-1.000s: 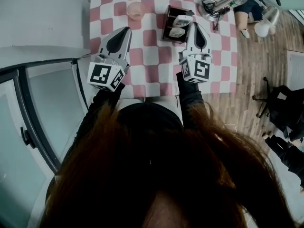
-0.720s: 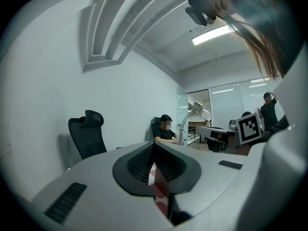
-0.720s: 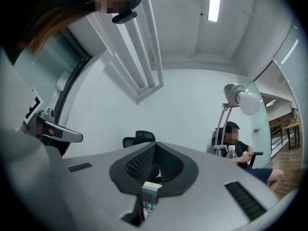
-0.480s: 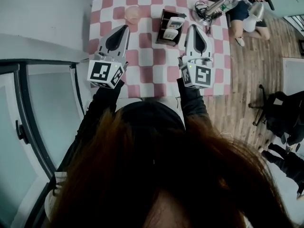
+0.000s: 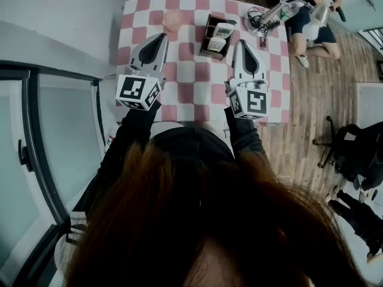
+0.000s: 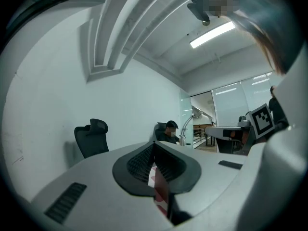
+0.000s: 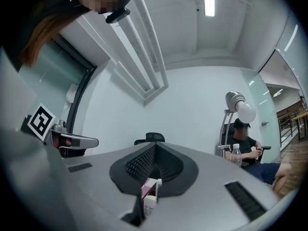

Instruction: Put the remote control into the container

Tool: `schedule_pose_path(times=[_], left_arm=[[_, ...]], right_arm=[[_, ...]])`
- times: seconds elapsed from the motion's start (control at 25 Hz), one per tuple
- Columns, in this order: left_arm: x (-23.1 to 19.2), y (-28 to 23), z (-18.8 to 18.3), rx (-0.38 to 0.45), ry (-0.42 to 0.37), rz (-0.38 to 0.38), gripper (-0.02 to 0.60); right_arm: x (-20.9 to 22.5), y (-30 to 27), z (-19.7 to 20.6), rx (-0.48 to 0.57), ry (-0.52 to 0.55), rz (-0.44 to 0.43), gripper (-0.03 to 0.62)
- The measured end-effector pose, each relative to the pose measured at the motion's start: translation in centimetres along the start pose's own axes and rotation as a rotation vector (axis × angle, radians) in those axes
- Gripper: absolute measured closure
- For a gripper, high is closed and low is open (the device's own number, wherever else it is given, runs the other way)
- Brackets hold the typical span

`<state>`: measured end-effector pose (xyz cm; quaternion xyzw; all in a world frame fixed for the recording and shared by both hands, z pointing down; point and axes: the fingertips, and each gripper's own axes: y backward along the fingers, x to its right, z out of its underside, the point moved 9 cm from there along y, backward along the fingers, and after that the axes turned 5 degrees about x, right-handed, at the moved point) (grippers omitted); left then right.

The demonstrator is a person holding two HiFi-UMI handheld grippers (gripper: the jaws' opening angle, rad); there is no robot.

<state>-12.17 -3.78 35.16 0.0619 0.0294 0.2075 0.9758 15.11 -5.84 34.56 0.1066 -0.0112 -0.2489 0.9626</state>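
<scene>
While the left gripper (image 5: 160, 37) and right gripper (image 5: 244, 42) hover pressed together, empty, a careless sweep could topple the container (image 5: 209, 45) holding the remote control (image 5: 224, 29).

No words, brands or numbers are showing legibly anywhere. The only signs are black-and-white square markers, which are facing up from the cube (image 5: 137, 92) of the left hand-held gripper (image 5: 161, 36) and the cube (image 5: 251, 102) of the right hand-held gripper (image 5: 242, 41); they are carrying blocky patterns, not letters. Any print on the remote controls (image 5: 220, 36) in the container (image 5: 207, 40) is showing too small to read
</scene>
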Motion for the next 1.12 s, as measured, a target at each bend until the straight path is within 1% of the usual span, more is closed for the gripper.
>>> schedule_pose_path(times=[0.36, 0.84, 1.0, 1.12], left_arm=[[0.9, -0.4, -0.2, 0.004, -0.007, 0.016, 0.572], [1.2, -0.1, -0.1, 0.009, -0.005, 0.01, 0.572], [1.3, -0.1, -0.3, 0.011, -0.007, 0.007, 0.572], [1.4, 0.1, -0.4, 0.013, -0.011, 0.006, 0.572]], right_arm=[[0.3, 0.5, -0.1, -0.016, 0.002, 0.003, 0.577], [0.4, 1.1, -0.2, -0.016, 0.004, 0.006, 0.577], [0.4, 1.2, -0.5, -0.023, 0.001, 0.025, 0.577], [0.3, 1.3, -0.6, -0.019, 0.002, 0.016, 0.577]])
